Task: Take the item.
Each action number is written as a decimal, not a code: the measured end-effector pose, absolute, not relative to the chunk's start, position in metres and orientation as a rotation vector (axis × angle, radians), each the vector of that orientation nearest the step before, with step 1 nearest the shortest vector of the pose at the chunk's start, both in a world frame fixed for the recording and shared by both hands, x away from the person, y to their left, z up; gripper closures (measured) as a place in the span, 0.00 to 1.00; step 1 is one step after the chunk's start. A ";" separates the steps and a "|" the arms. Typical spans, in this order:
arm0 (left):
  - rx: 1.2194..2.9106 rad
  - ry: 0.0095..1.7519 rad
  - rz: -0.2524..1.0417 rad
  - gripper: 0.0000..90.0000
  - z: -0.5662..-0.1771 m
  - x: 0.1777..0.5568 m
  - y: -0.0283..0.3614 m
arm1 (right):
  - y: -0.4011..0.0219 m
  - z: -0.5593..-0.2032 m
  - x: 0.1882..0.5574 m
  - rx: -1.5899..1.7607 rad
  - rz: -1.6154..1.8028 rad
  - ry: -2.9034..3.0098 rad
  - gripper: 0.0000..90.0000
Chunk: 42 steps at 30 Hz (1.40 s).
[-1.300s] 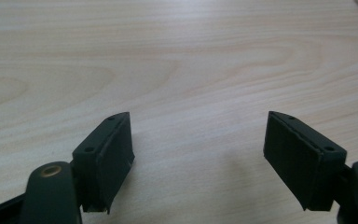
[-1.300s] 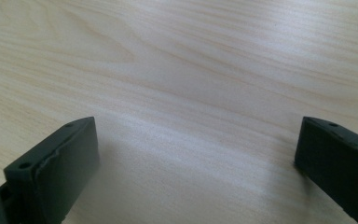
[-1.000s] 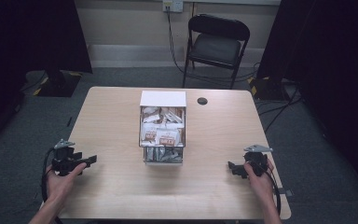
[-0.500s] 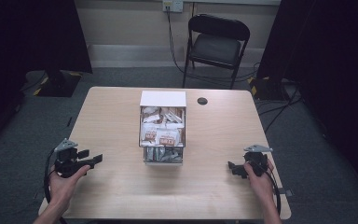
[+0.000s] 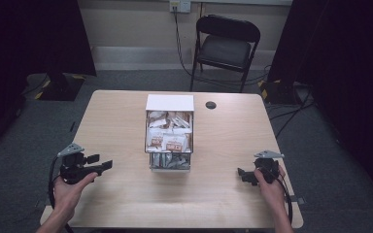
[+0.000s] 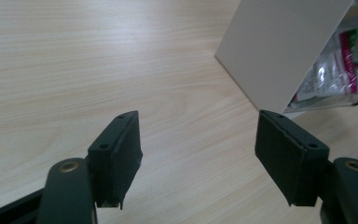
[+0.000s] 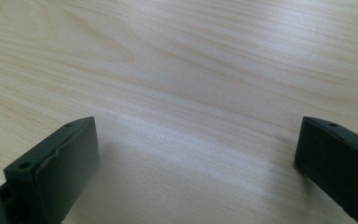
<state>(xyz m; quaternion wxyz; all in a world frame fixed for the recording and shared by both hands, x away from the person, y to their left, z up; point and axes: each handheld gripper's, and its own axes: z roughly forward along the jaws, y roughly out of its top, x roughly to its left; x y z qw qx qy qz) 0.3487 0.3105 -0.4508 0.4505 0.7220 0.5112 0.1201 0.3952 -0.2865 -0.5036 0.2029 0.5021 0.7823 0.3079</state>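
Small printed snack packets (image 5: 169,138) are stacked in a clear box with a white lid (image 5: 169,102) at the centre of the pale wooden table (image 5: 116,116); their lettering cannot be read. The left gripper (image 5: 106,162) is held left of the box and the right gripper (image 5: 241,173) right of it, each wide open and empty. A black folding chair (image 5: 226,46) stands behind the box on grey carpet.

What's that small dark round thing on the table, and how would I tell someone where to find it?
Start at the wooden table and find the clear box of snack packets at its middle. Look just to the right of the box's white far end, toward the folding chair: the small black disc lies there. It is the lone flat, round, dark item on the bare wood.
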 end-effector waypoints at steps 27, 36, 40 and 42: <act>1.718 1.032 0.189 0.48 -0.393 0.347 0.299 | -0.287 -0.504 0.395 1.399 0.860 2.186 0.00; 1.710 0.968 0.173 0.57 -0.380 0.351 0.292 | -0.287 -0.504 0.395 1.399 0.860 2.185 0.00; 1.719 0.919 0.158 0.58 -0.371 0.354 0.282 | -0.287 -0.504 0.395 1.399 0.860 2.186 0.00; 1.725 0.897 0.145 0.59 -0.367 0.356 0.279 | -0.287 -0.504 0.395 1.399 0.860 2.186 0.00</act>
